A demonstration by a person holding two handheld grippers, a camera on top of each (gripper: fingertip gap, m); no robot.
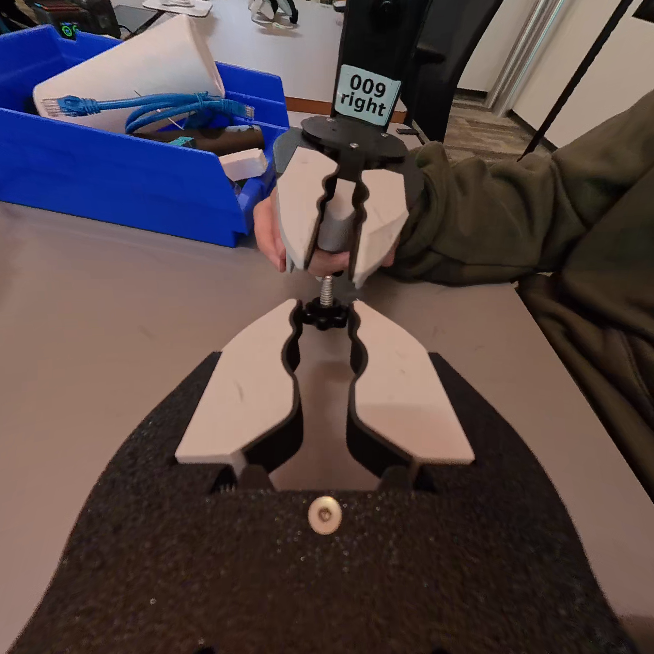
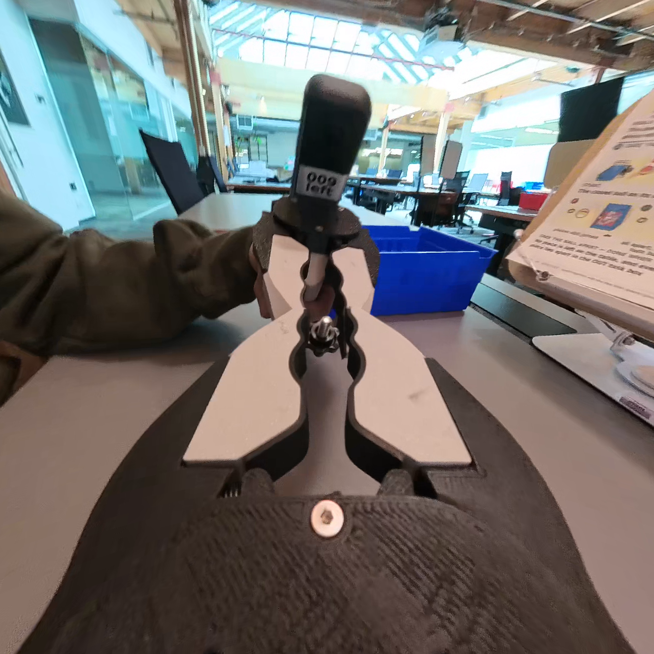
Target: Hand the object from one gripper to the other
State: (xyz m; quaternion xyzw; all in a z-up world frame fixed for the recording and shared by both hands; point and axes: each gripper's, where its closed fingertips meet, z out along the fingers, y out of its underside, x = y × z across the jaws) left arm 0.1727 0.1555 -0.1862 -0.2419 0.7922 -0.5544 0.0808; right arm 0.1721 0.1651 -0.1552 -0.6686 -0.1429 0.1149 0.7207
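Observation:
The object is a black star knob (image 1: 322,317) with a silver threaded screw (image 1: 326,292). My left gripper (image 1: 323,308) is shut on the knob, pinching it at its fingertips just above the grey table (image 1: 106,318). The screw points at my right gripper (image 1: 327,274), which tilts down facing it. The right gripper's jaws stand apart on either side of the screw tip, with no clear contact. In the right wrist view the knob (image 2: 320,340) and screw sit between my right gripper's tips (image 2: 325,316), and the left gripper's fingers (image 2: 279,276) show behind.
A blue bin (image 1: 106,177) holding a white box, a blue cable (image 1: 170,106) and other parts stands at the left. Another blue bin (image 2: 424,276) stands behind the grippers. A printed sheet on a stand (image 2: 601,212) is at the right. Olive sleeves (image 1: 495,212) reach in. Only a small space, under 4 cm, lies between the two pairs of fingers.

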